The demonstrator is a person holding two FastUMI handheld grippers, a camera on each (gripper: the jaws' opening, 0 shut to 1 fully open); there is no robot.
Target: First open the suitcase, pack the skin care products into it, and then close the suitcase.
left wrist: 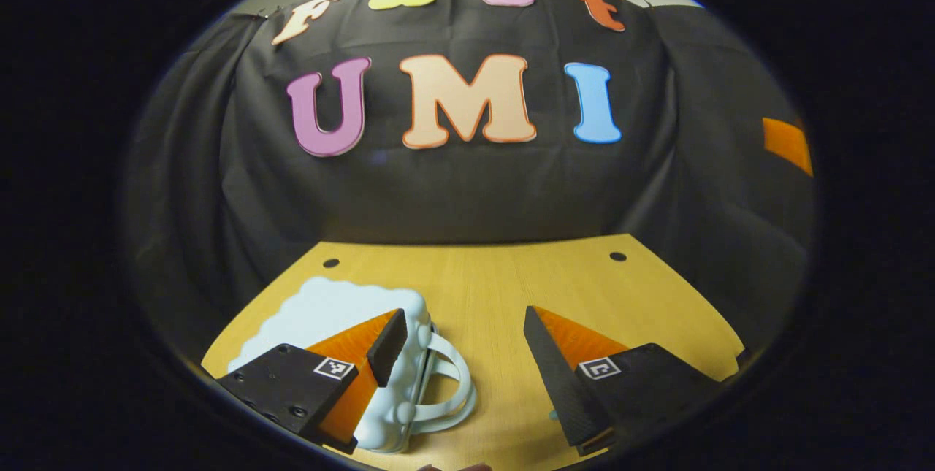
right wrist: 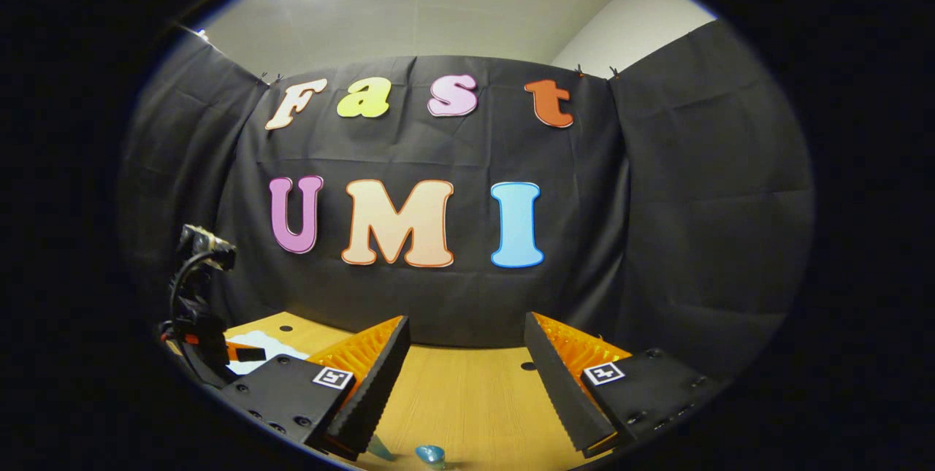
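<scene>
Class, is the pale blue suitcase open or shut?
Shut: the suitcase lies flat on the table, shells together, handle sticking out sideways.

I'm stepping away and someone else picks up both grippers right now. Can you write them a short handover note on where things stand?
Left gripper: open, holding nothing, hovering low over the light wooden table.
Right gripper: open, empty, above the same table.
The pale blue bumpy-shelled small suitcase with a loop handle lies closed on the table, just under the left gripper's own left finger.
A small blue object sits on the table at the right gripper view's bottom edge; possibly a skin care item, too cropped to tell.
Done: nothing visible yet.
Left: open the suitcase, pack the products, close it.
</scene>
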